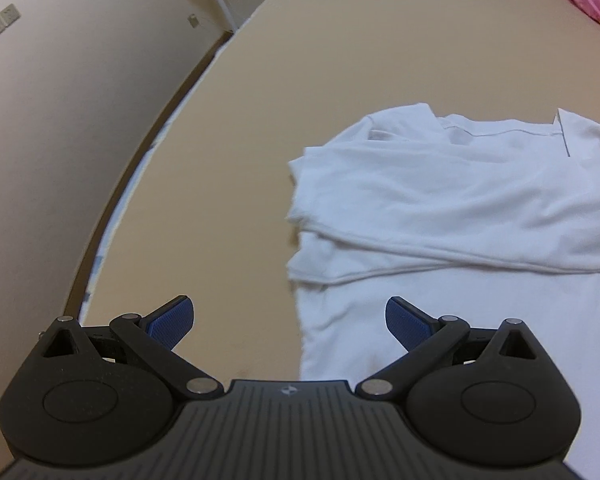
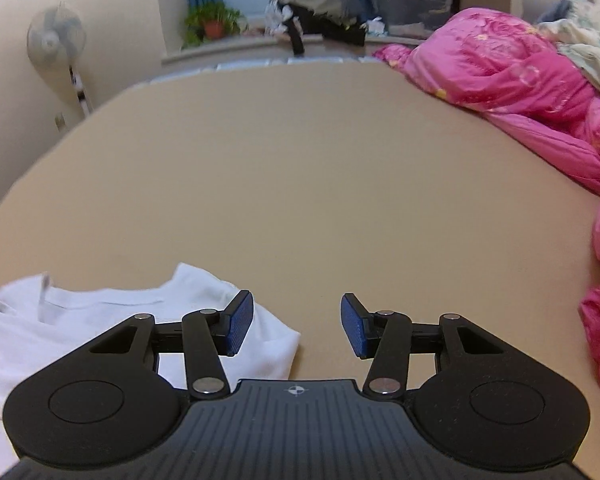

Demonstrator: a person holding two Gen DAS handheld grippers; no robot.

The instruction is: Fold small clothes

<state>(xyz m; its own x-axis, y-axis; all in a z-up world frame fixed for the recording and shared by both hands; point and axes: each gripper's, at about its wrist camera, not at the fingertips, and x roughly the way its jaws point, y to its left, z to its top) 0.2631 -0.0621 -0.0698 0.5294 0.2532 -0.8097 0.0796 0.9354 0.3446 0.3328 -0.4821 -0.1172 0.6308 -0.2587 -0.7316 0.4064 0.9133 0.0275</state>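
Tan bed surface [image 2: 300, 160], one white shirt [image 1: 440, 200], one pink quilt [image 2: 520, 92], left hand-held gripper [image 1: 290, 320] wide, right hand-held gripper [image 2: 297, 322] wide, both empty

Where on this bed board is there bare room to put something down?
Bare tan board stretches beyond the white shirt, up to the far edge near the fan, and left of the shirt toward the wall. The right side is crowded by the pink quilt.

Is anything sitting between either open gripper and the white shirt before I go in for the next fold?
Nothing visible. The left gripper is open over the left edge of the white cotton T-shirt, and the right gripper is open at its right edge. Only bare tan board lies around them; the pink quilt is off to the side.
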